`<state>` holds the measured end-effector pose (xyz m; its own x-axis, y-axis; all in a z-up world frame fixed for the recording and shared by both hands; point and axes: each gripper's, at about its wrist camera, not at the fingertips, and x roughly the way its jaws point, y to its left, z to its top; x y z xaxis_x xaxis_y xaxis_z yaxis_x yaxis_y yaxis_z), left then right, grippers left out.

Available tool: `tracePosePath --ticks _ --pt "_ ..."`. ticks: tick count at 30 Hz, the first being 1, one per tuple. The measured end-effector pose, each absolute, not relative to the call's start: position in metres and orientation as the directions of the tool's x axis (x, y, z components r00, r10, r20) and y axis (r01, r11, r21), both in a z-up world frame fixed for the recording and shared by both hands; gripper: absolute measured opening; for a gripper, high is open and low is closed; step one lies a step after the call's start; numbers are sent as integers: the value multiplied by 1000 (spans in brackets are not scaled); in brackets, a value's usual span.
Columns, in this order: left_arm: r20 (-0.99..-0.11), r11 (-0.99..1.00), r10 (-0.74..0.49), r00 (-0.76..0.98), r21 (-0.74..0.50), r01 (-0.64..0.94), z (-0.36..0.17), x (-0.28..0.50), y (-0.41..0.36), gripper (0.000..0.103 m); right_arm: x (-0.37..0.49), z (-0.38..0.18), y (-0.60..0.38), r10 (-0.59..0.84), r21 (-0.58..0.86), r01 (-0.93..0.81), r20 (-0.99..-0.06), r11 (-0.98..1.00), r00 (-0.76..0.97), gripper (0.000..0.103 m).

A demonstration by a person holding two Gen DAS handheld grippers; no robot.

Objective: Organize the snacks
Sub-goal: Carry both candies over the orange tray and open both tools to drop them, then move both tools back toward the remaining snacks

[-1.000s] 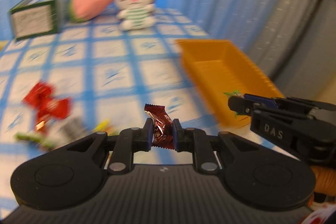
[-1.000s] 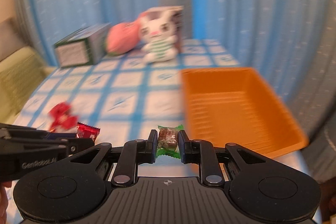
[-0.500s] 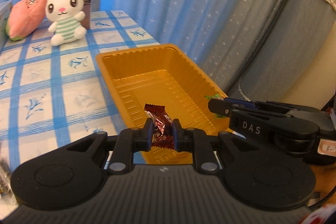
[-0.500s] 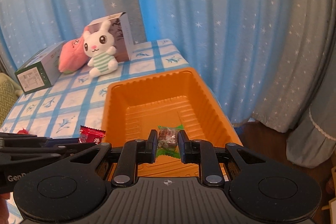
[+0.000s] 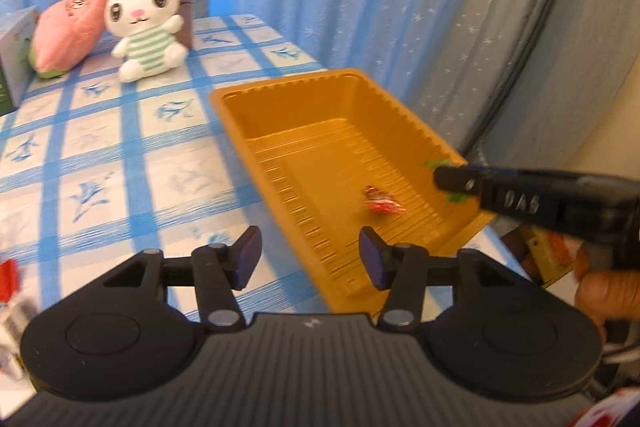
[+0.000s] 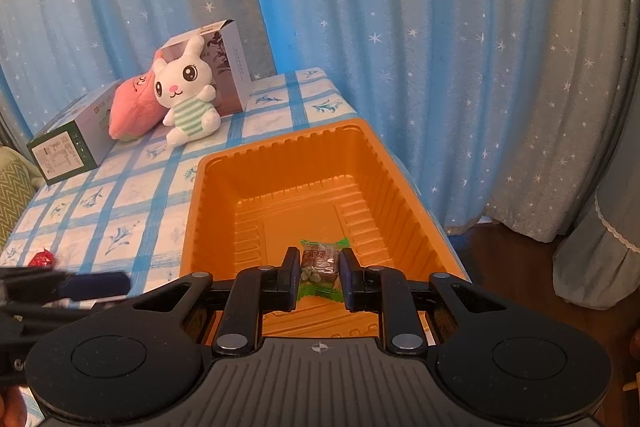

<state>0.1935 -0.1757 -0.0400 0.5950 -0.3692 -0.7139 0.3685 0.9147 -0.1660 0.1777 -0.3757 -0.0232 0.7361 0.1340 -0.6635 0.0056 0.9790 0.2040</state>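
An orange plastic tray (image 6: pixel 384 163) sits at the near right corner of a table spread with a blue-and-white checked cloth (image 5: pixel 120 155), and both hand-held grippers hang over its near end. The left gripper (image 5: pixel 308 259) has its jaws opening with nothing between them; a red-and-brown wrapped candy (image 5: pixel 382 203) lies loose on the ribbed floor of the tray, just ahead of the spread fingers. The right gripper (image 6: pixel 320 273) is clamped on a green-wrapped candy (image 6: pixel 320 267), holding it above the tray's near end. In the left wrist view that gripper reaches in over the tray's right rim, the green wrapper showing at its tip, with part of a hand (image 5: pixel 600 287) behind it. To the left of the tray, a red-wrapped snack (image 6: pixel 42 259) rests on the cloth near the table's front edge. Beyond the tray's far left corner, a white plush rabbit (image 6: pixel 188 95) in a green-striped shirt sits against an open white box (image 6: pixel 228 67), with a pink plush (image 6: pixel 132 107) and a green-edged carton (image 6: pixel 68 147) further to the left. Star-dotted blue curtains (image 6: pixel 400 27) hang behind the table.
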Motion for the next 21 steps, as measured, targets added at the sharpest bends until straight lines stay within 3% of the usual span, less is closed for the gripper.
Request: tracePosePath --ticks 8,11,12,16,21 --pt "-714 936 -320 623 -139 322 -40 183 -156 60 185 -20 -372 145 214 -3 -651 977 745 21" --pt "-714 940 -314 626 -138 313 -38 181 -151 67 189 -21 -374 191 260 -26 -637 965 747 21" --pt "-713 942 -309 629 -136 309 -38 181 -149 71 191 -21 -373 193 260 -27 -640 965 744 23" --pt "-712 949 -289 639 -126 289 -35 176 -144 77 186 -17 -374 197 280 -20 -622 960 757 48" --pt "-710 955 -276 648 -126 268 -31 166 -134 80 172 -9 -377 184 304 18 -622 952 761 49"
